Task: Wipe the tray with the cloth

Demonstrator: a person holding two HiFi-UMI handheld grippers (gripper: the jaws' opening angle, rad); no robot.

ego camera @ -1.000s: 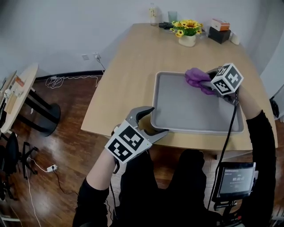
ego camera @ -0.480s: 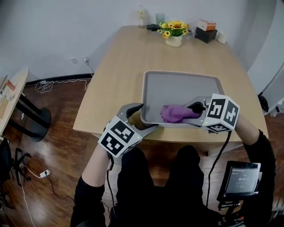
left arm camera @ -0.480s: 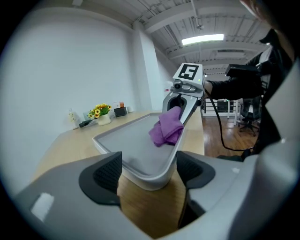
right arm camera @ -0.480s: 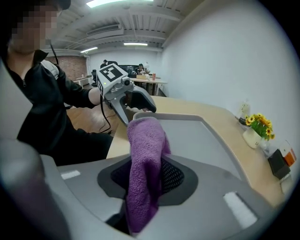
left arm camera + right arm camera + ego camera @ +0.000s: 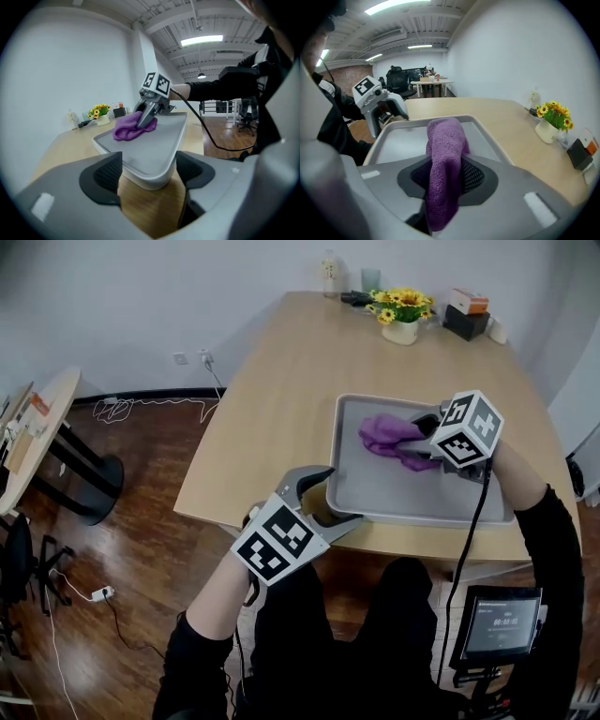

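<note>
Your right gripper [image 5: 419, 440] is pinching the purple cloth [image 5: 386, 436] between its fingers, pressing it onto the far half of the tray [image 5: 403, 493] (which is sitting on the table [image 5: 281, 381]). Your left gripper [image 5: 333, 498] is clamping the tray's near left corner, fingers bearing on its rim.

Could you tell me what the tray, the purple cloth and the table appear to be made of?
Tray: probably plastic, possibly coated metal; it is a uniform matte grey with a thick rounded rim.
Cloth: soft microfibre or terry, judging by its fuzzy nap and limp folds.
Table: light wood or wood-look laminate, with pale grain and a smooth satin top.
</note>
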